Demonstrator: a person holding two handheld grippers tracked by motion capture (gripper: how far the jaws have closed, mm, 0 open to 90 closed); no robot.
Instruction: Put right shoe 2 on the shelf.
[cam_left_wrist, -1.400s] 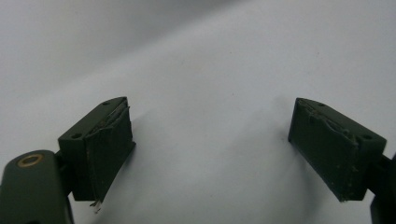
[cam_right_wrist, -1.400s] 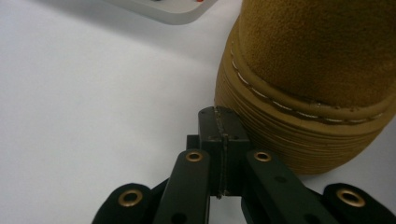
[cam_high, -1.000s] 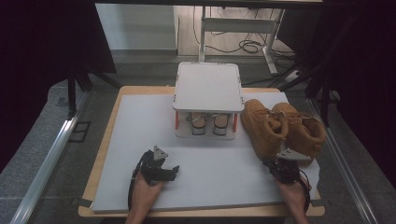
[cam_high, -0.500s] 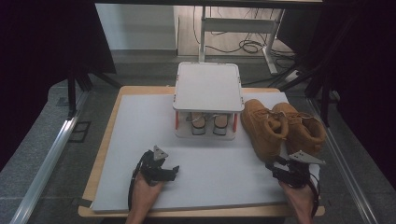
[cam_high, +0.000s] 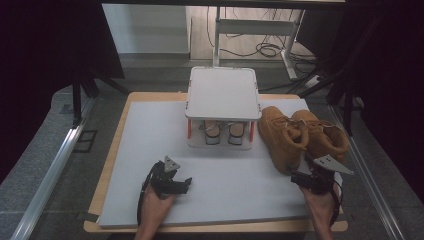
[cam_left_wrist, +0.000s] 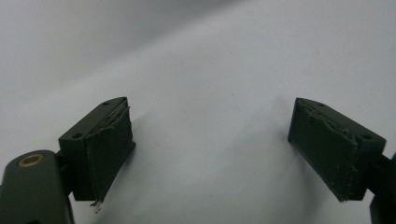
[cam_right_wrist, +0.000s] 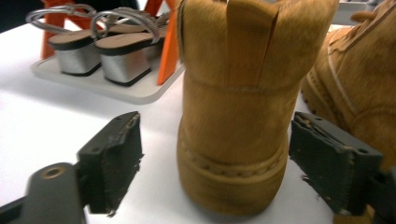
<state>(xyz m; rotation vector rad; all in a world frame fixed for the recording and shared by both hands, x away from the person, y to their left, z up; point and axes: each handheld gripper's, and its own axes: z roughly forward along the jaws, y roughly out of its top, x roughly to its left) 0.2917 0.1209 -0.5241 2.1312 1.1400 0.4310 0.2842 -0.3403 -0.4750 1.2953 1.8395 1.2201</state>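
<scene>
Two tan suede boots (cam_high: 300, 137) are standing far right; the near one's heel is being straddled ungripped by the just-opened right gripper (cam_right_wrist: 215, 163), so a late closing risks toppling it.

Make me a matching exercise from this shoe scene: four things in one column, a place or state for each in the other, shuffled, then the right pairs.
1. tan boots
2. silver-heeled sandals
3. left gripper
4. right gripper

A. on the lower shelf of the small rack
B. open over the bare white mat
C. open, a boot heel between its jaws
D. standing right of the rack

Pairs: 1-D, 2-A, 3-B, 4-C
</scene>
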